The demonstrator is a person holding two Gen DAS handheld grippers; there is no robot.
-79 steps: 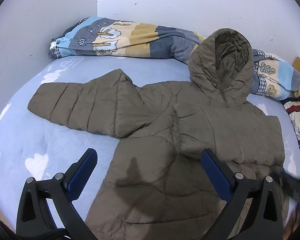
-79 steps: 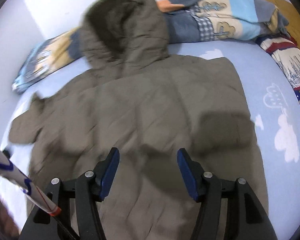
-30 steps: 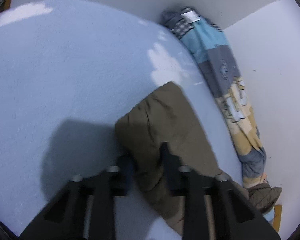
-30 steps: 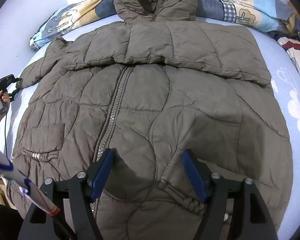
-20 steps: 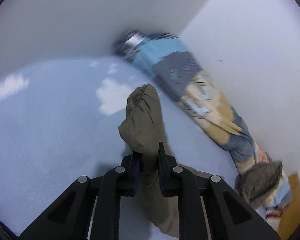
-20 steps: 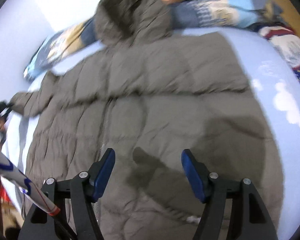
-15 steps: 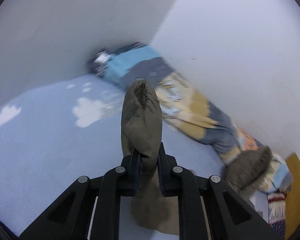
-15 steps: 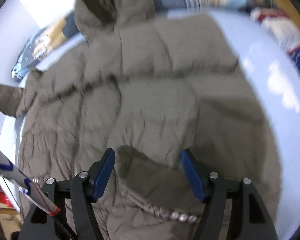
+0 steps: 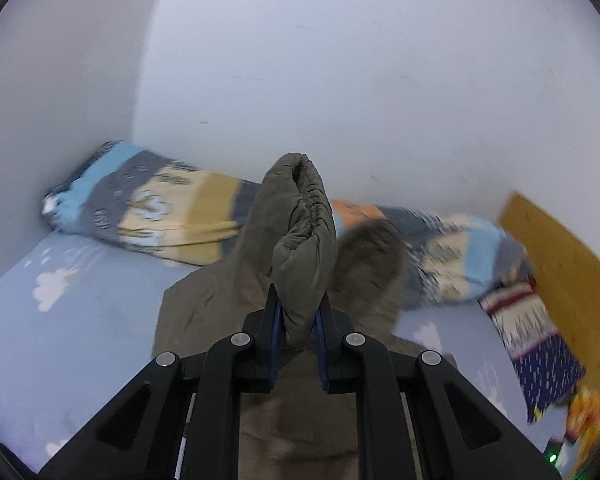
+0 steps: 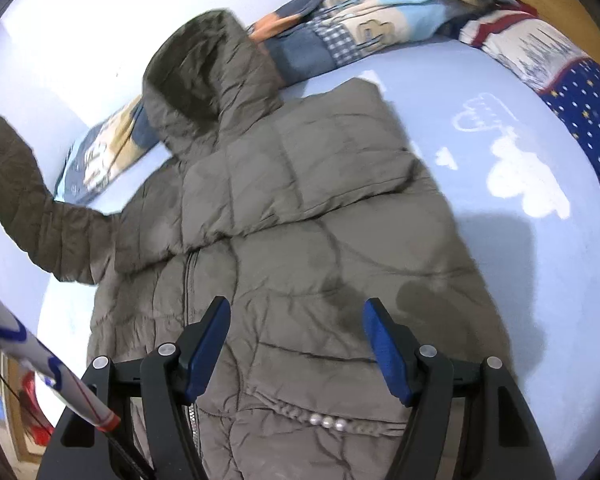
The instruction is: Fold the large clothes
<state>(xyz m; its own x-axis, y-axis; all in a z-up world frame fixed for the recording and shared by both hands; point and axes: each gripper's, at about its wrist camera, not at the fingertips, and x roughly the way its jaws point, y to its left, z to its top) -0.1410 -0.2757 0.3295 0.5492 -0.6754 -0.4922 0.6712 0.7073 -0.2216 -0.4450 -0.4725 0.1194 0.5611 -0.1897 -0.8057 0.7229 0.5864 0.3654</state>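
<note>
A brown quilted hooded jacket (image 10: 300,208) lies front up on a light blue bed sheet (image 10: 520,240), with its hood (image 10: 208,76) toward the wall. My left gripper (image 9: 298,320) is shut on the cuff end of the jacket's sleeve (image 9: 300,240) and holds it lifted above the bed. That raised sleeve (image 10: 24,184) shows at the left of the right wrist view. My right gripper (image 10: 296,336) is open and empty, hovering above the jacket's lower front near the zipper (image 10: 188,280).
A rolled patterned blanket (image 9: 160,216) lies along the wall behind the jacket. A navy starred cloth (image 10: 580,92) lies at the bed's right side. A wooden board (image 9: 560,272) stands at the right. White walls meet in a corner (image 9: 140,80).
My left gripper closed on the sleeve cuff and lifted it off the sheet, swinging toward the jacket body. My right gripper stayed open above the jacket's front.
</note>
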